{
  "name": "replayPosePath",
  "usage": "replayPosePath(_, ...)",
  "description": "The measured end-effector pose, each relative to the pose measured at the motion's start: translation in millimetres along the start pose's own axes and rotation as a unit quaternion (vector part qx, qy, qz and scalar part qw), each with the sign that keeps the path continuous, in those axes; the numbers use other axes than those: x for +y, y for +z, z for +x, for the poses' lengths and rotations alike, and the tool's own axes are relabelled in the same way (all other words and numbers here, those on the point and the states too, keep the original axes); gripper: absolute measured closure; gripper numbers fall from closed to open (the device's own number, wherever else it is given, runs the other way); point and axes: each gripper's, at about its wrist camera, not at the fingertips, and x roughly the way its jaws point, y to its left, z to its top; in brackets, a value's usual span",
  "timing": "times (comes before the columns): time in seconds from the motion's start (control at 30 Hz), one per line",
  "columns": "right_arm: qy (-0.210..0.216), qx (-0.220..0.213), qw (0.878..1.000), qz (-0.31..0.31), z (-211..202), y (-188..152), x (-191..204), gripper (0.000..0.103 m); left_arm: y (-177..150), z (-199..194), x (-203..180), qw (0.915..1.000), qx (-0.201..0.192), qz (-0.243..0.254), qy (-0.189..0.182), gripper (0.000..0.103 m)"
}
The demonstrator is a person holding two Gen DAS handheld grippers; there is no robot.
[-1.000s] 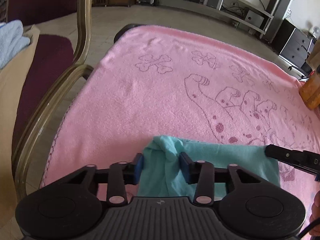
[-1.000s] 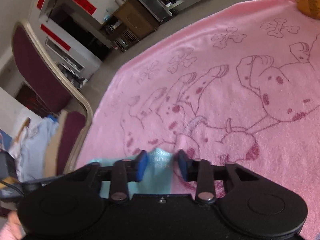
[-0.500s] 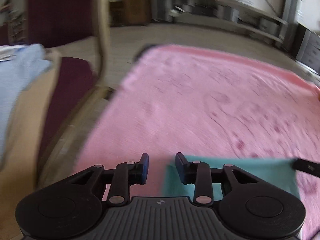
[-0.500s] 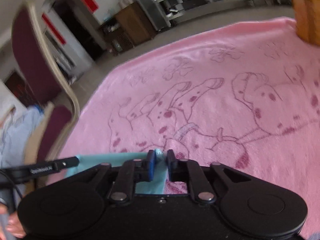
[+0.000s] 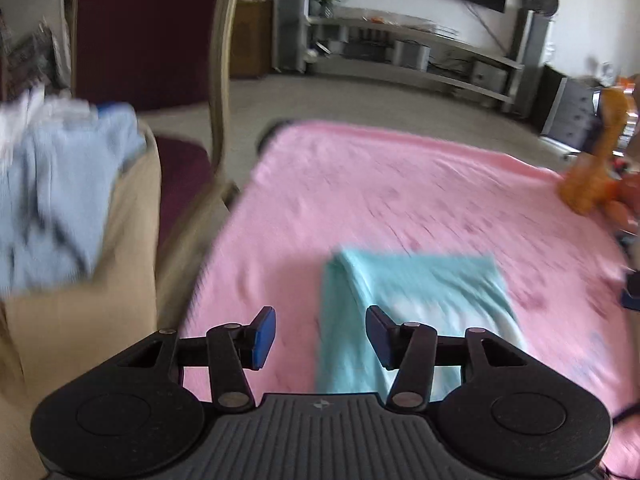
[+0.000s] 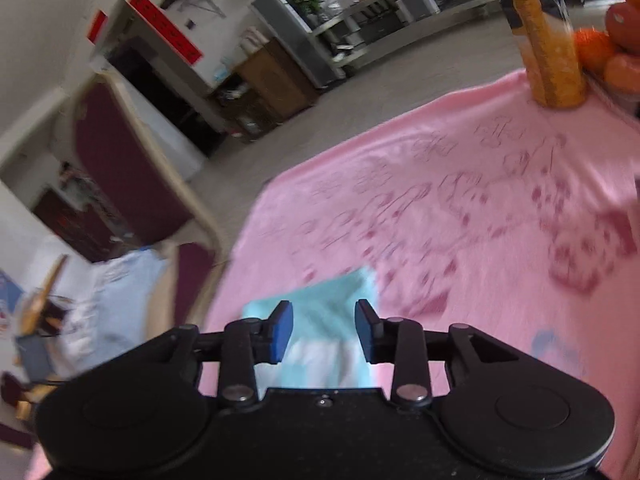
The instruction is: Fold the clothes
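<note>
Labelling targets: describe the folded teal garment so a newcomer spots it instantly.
Find the large pink dog-print blanket covering the table. Near its front edge lies the flat rectangular teal folded cloth. It is the only teal item there; the pale blue clothes sit piled off to the left.

No legible text; red wall banners (image 6: 166, 26) too blurred for reading
</note>
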Motion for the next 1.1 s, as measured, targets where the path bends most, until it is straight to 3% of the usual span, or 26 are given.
replayPosePath(0.13, 0.011, 0.034, 0.999, 0.021, 5.3, -31.6, 1.1, 0.067, -33.8, 1.3, -13.1, 0.9983, 0.049, 0.014, -0.027, 0.058)
replayPosePath(0.2, -0.007, 0.059, 0.998, 0.006, 22.9, -47.5, 3.9, 0.083, -41.9, 6.8, -29.1, 0.9971, 0.049, 0.052, -0.027, 0.059)
replayPosePath(0.37, -0.031, 0.093, 0.990, -0.100, 62.3, -80.2, 18.0, 0.085, -55.5, 24.8, -68.3, 0.9871, 0.046, 0.147, -0.045, 0.059)
replayPosePath(0.47, -0.049, 0.106, 0.980, -0.161, 71.5, -93.2, 24.1, 0.085, -71.1, 34.5, -83.3, 0.9753, 0.080, 0.204, -0.029, 0.057)
replayPosePath(0.5, -0.055, 0.110, 0.976, -0.180, 73.4, -97.2, 25.3, 0.087, -76.3, 32.6, -86.1, 0.9722, 0.077, 0.221, -0.011, 0.049)
replayPosePath(0.57, -0.062, 0.124, 0.968, -0.209, 71.9, -103.4, 28.4, 0.086, -82.5, 27.3, -88.0, 0.9674, 0.080, 0.240, 0.017, 0.046)
replayPosePath(0.7, -0.061, 0.161, 0.959, -0.224, 52.6, -112.2, 31.6, 0.081, -86.5, 11.5, -64.9, 0.9783, 0.120, 0.168, 0.020, 0.046)
replayPosePath(0.73, -0.058, 0.165, 0.959, -0.222, 46.7, -112.7, 32.1, 0.079, -87.6, 6.6, -58.6, 0.9798, 0.128, 0.153, 0.017, 0.046)
replayPosePath(0.8, -0.049, 0.164, 0.962, -0.212, 35.5, -110.6, 31.4, 0.065, -88.4, 1.3, -51.4, 0.9791, 0.144, 0.143, 0.014, 0.047)
replayPosePath(0.83, -0.044, 0.158, 0.966, -0.202, 30.2, -107.0, 29.7, 0.065, -87.0, -0.8, -45.1, 0.9803, 0.146, 0.132, 0.013, 0.048)
replayPosePath(0.93, -0.027, 0.138, 0.975, -0.171, 14.5, -96.3, 24.7, 0.064, -74.6, -11.0, -30.0, 0.9886, 0.118, 0.094, 0.003, 0.049)
replayPosePath(1.0, -0.014, 0.121, 0.982, -0.147, 4.8, -87.4, 20.8, 0.063, -59.4, -20.4, -24.8, 0.9935, 0.079, 0.082, 0.000, 0.048)
replayPosePath(1.1, 0.007, 0.082, 0.992, -0.099, -7.1, -67.3, 14.6, 0.060, -35.1, -30.6, -14.6, 0.9978, 0.030, 0.059, -0.006, 0.040)
